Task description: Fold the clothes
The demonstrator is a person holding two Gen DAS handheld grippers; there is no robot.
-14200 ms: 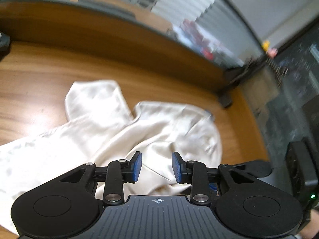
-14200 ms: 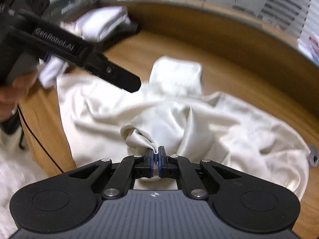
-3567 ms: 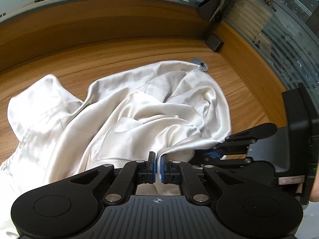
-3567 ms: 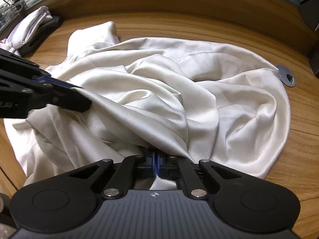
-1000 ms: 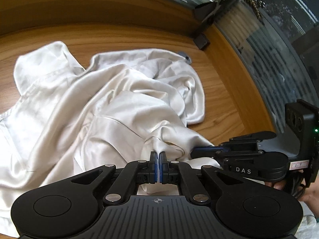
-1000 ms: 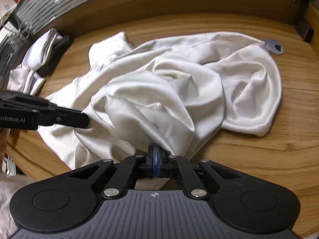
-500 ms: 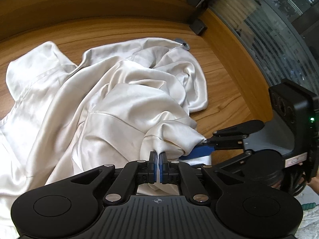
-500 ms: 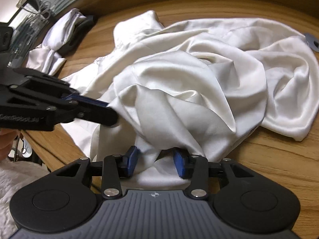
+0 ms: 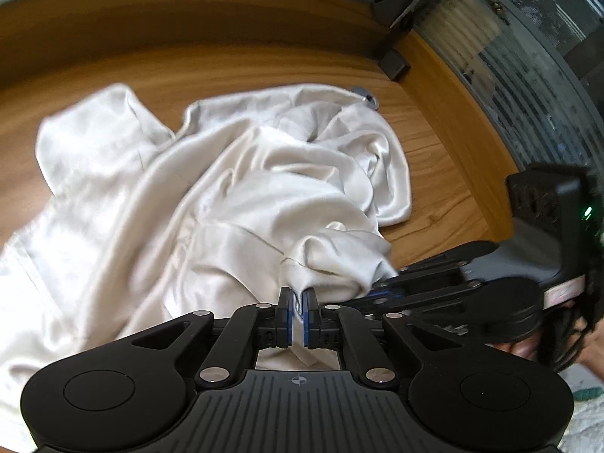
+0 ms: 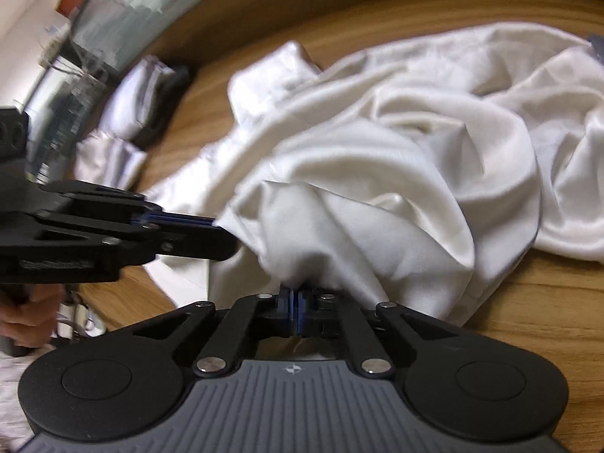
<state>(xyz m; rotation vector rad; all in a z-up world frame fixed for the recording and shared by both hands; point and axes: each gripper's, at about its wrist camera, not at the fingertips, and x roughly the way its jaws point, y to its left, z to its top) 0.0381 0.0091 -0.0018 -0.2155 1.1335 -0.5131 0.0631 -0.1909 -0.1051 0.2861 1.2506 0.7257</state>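
**Right jaws back on the cloth: both grippers now pinch the near edge**

Half a second ago my right gripper (image 10: 293, 311) stood with its jaws wide apart over the shirt (image 9: 234, 204). Now they are clamped together, with a peak of cloth rising straight out from between the pads. My left gripper (image 9: 297, 311) has not let go through the last seconds: its jaws are all but together, with only a thin fold of the shirt filling the slit between the blue pads.

I read this as a re-grip. The right one let go, moved along the hem and took a new hold, so I now have two pinch points close together on the near side. In the right wrist view the left gripper comes in from the left and its tips meet the same bunched ridge of cloth, just beside my right hold.

The shirt lies crumpled on the wooden table (image 9: 434, 173), heaped in loose folds, one sleeve (image 9: 94, 132) spread away to the far left. No flat panel or straight crease shows anywhere, so the fold itself is far from finished. With both holds set, my guess is that the next move is to draw the two points apart and spread the edge. The cloth looks slippery and both frames are blurred, so either pinch could slide off.

A small pile of other clothes (image 10: 139, 98) lies at the far left of the table.
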